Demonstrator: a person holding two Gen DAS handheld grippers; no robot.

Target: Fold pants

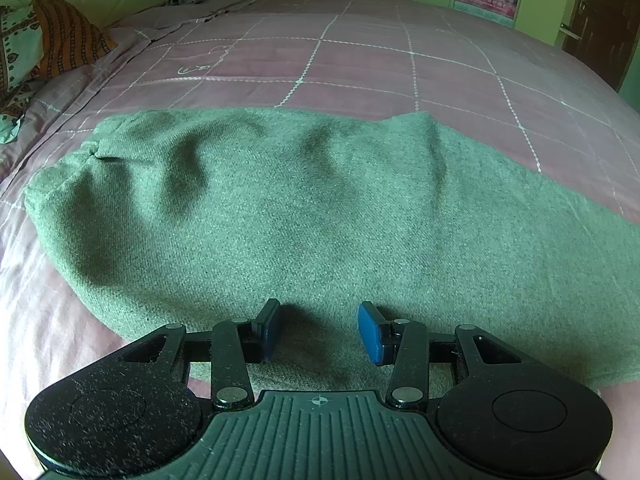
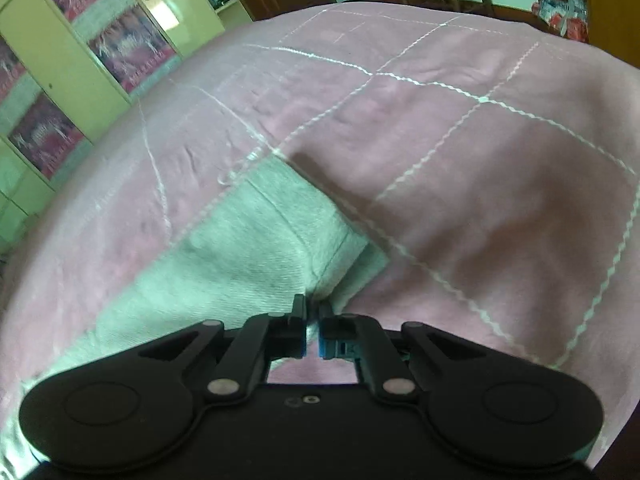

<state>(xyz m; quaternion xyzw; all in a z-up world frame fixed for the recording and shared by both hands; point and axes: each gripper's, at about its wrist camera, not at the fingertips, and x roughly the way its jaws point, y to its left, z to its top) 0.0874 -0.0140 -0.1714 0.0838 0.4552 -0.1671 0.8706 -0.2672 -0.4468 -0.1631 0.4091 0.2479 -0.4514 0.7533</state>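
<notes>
Evidently soft and limp, the green pants [image 1: 304, 208] lie spread across the pink quilted bed [image 1: 360, 64], filling the middle band of the left wrist view from the gathered waist at the left edge to the leg running off at the right. Shallow wrinkles and a slack outline suggest a light knit cloth that will drape and sag once lifted, neither stiff nor fragile, with a nap that should give the pads fair purchase. Left tongs [image 1: 320, 330] stand partly open at the lower centre of that view, over the near edge of the cloth with nothing between the blue pads. Right tongs [image 2: 313, 330], at the lower centre of the right wrist view, are closed to a slit at the near corner of the leg end [image 2: 280, 232]; cloth bunches into a fold at the tips, so a pinch of the hem seems likely, though the contact itself is hidden. Judged from this, hold is best taken at hems, seams and the waistband, where doubled layers resist slipping, with both ends raised together to keep the fold square
</notes>
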